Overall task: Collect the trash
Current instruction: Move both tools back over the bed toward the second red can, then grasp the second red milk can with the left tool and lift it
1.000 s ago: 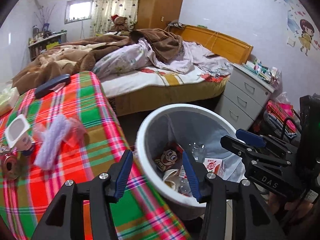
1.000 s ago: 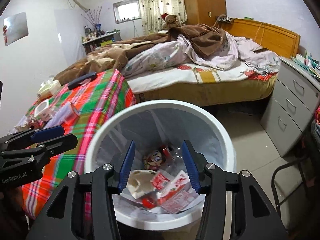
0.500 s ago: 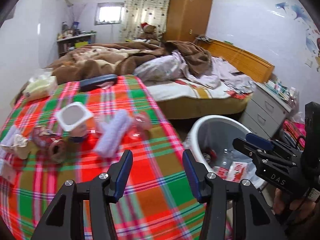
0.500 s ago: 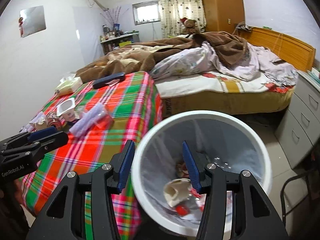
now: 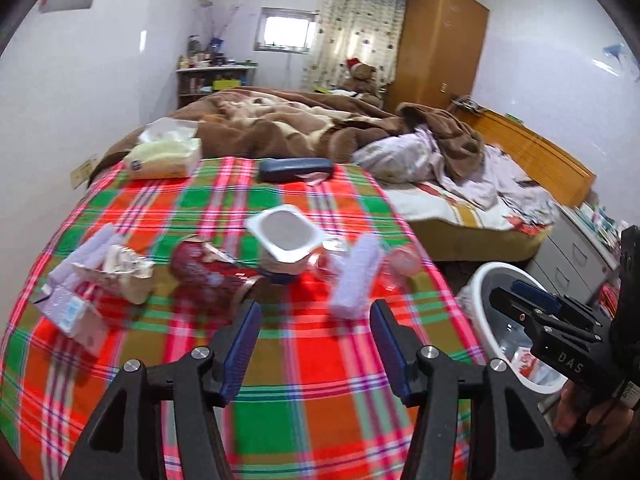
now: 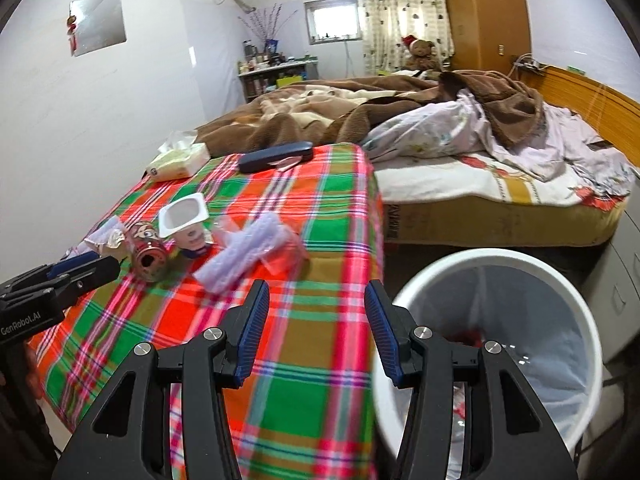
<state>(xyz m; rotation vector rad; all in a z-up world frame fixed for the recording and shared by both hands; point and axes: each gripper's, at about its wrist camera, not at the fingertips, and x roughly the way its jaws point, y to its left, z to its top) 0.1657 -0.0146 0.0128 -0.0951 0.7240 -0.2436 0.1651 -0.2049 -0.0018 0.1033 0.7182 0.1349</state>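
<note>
Plaid cloth, red and green, covers the table (image 5: 320, 400) where the trash lies: a white yogurt cup (image 5: 285, 233) tilted on its side, a crushed red can (image 5: 208, 272) just left of it, a pale lilac wrapper (image 5: 356, 276) just right of it, and crumpled foil and paper (image 5: 120, 268) further left. My left tongs (image 5: 316, 346) hang over the cloth short of these pieces, jaws opening with nothing between them. My right tongs (image 6: 316, 328) stand partly open and empty over the table's edge, beside the white bin (image 6: 560, 276), which stands on the floor just off the table's corner with scraps inside. At the table's far end lie a tissue pack (image 5: 166, 156) and a dark blue case (image 5: 296, 169); behind is the unmade bed (image 5: 320, 120).
</note>
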